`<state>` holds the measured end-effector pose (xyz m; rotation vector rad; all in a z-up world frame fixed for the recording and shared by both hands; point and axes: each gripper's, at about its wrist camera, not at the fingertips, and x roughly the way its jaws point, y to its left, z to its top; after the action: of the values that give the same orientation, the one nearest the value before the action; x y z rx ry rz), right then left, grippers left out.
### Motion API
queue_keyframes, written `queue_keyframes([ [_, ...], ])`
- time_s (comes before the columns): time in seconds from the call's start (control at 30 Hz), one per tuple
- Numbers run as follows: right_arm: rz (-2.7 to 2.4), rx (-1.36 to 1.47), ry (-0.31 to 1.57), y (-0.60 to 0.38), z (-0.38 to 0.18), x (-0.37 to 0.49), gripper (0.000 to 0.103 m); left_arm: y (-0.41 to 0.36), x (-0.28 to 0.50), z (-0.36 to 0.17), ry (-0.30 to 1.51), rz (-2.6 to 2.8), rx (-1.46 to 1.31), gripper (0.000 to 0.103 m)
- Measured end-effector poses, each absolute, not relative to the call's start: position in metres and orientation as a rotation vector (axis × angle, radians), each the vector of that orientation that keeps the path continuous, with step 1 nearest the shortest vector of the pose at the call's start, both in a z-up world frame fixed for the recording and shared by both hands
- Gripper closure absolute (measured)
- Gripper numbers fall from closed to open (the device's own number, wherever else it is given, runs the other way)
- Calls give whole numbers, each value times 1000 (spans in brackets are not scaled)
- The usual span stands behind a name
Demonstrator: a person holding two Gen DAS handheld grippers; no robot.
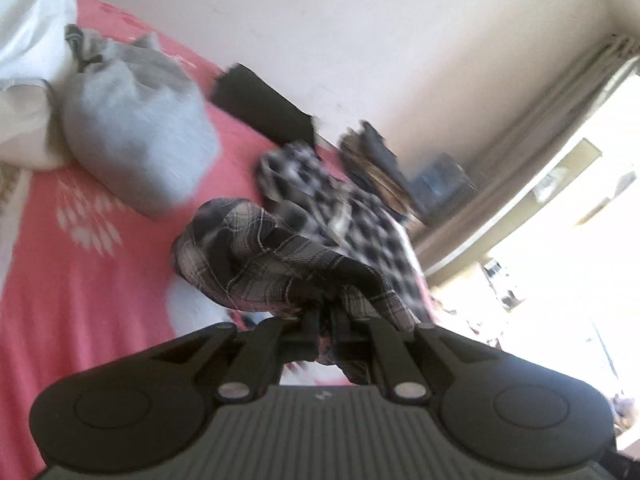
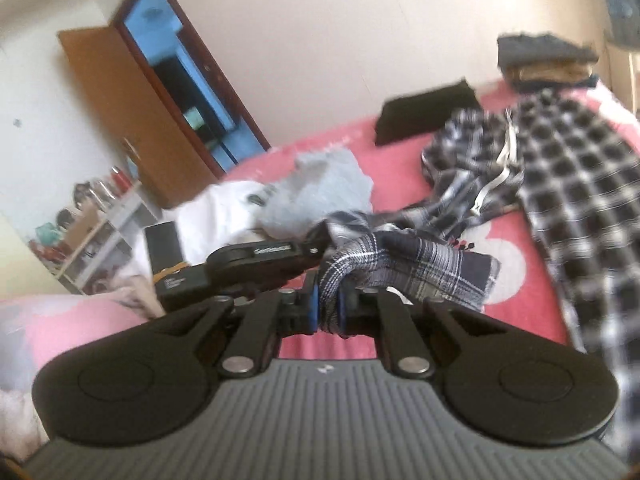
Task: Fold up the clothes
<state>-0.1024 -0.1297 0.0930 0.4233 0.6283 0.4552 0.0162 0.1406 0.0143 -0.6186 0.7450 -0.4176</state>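
Both the left gripper (image 1: 325, 320) and right gripper (image 2: 326, 312) have jaws clamped on the plaid garment (image 2: 412, 268).

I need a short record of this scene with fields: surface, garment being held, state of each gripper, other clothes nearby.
surface: pink bedsheet with white prints
held garment: dark plaid cloth, bunched, lifted between both grippers
left gripper: jaws shut on the plaid cloth
right gripper: jaws shut on the plaid cloth
unfolded nearby: checkered garment spread on the bed; grey garment in a heap
folded nearby: black item; small stack by the wall
image quality: motion blur, fine details unclear
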Motion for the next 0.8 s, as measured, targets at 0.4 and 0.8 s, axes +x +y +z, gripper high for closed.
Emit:
queue_keyframes([
  [0.4,345,647,732,-169,54,-251,96,106,-78,-28,1058,-514,-511,99],
  [0.8,201,633,1106,-161,-31,-289,89,95,-86,-77,1229,-587,-280,72],
])
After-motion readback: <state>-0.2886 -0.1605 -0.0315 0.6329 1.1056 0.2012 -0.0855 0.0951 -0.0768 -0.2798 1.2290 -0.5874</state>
